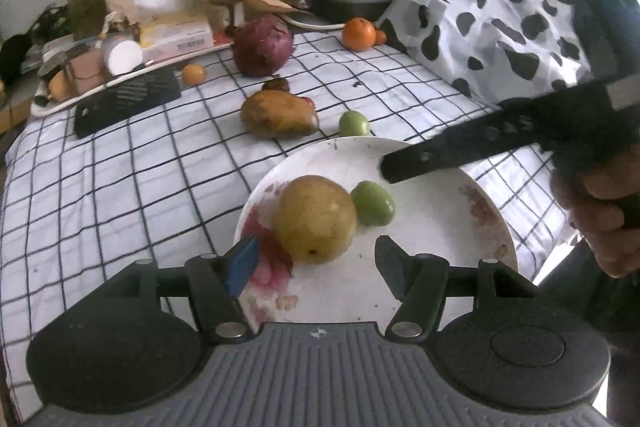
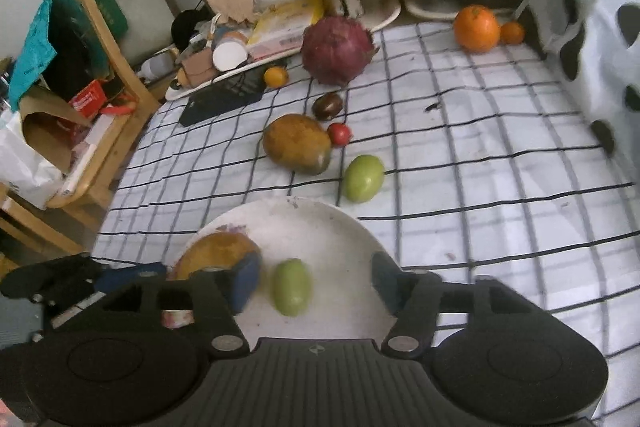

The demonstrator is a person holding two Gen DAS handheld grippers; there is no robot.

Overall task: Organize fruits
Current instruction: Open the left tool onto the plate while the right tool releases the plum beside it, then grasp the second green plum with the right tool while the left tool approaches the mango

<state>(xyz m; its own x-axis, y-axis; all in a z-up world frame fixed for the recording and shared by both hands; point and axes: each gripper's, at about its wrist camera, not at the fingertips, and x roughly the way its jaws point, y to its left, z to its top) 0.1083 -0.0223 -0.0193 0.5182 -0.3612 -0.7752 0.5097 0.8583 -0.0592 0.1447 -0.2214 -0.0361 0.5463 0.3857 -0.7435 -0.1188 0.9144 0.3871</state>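
A white plate (image 1: 432,227) lies on the checked cloth and holds a brown-yellow round fruit (image 1: 315,218) and a small green fruit (image 1: 373,203). My left gripper (image 1: 316,267) is open just in front of the brown fruit, not touching it. My right gripper (image 2: 316,285) is open over the plate (image 2: 328,227), with the green fruit (image 2: 292,287) between its fingers and the brown fruit (image 2: 218,253) behind its left finger. The right gripper's finger (image 1: 440,155) reaches over the plate in the left wrist view. On the cloth lie a mango (image 2: 297,143), a green fruit (image 2: 363,178), a red tomato (image 2: 339,133) and oranges (image 2: 477,28).
A purple cabbage (image 2: 337,50), a dark fruit (image 2: 327,106) and a small orange fruit (image 2: 276,76) lie farther back. A cluttered tray (image 2: 224,67) and a black object (image 2: 224,99) sit at the back left. A cow-patterned bag (image 2: 600,39) stands on the right. A wooden chair (image 2: 116,75) stands left.
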